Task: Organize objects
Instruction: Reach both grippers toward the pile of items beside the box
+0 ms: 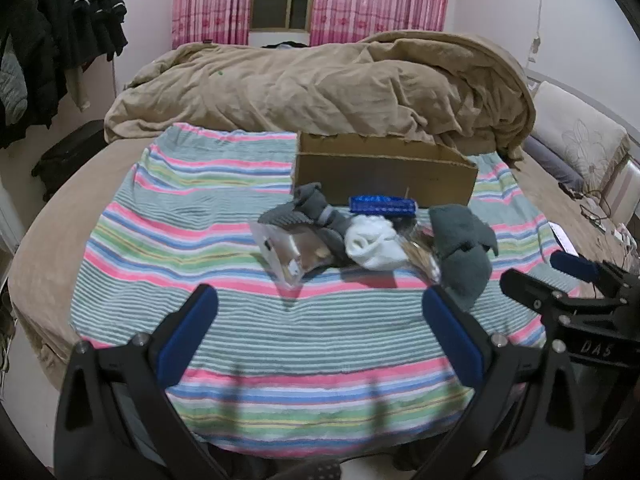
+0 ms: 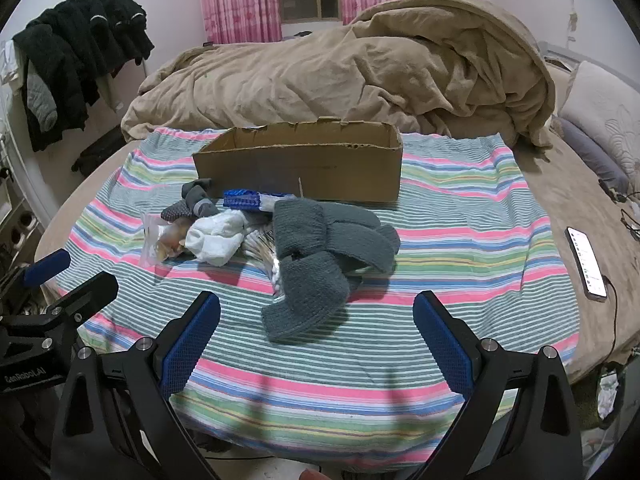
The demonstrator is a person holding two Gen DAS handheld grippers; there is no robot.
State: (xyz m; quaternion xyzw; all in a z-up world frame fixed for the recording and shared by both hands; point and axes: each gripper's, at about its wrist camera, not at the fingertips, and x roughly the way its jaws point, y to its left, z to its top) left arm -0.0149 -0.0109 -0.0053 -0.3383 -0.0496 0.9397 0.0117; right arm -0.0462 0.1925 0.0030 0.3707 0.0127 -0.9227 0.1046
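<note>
A pile of small things lies on a striped towel point(image 2: 460, 216) in front of an open cardboard box point(image 2: 304, 172) point(image 1: 384, 172). The pile holds dark grey knit socks point(image 2: 320, 256) point(image 1: 464, 252), a white sock bundle point(image 2: 216, 240) point(image 1: 374, 246), a small grey sock pair point(image 2: 196, 200) point(image 1: 308, 208), a blue clip point(image 2: 244, 201) point(image 1: 382, 204), a clear plastic bag point(image 2: 160, 244) point(image 1: 288, 252) and a pack of cotton swabs point(image 2: 264, 252). My left gripper point(image 1: 320, 312) is open and empty, short of the pile. My right gripper point(image 2: 316, 316) is open and empty, just before the grey socks.
A crumpled tan duvet point(image 2: 360, 80) fills the bed behind the box. A phone point(image 2: 586, 262) on a cable lies at the right bed edge. Dark clothes point(image 2: 76, 60) hang at the left. Pink curtains point(image 2: 240, 0) cover the window.
</note>
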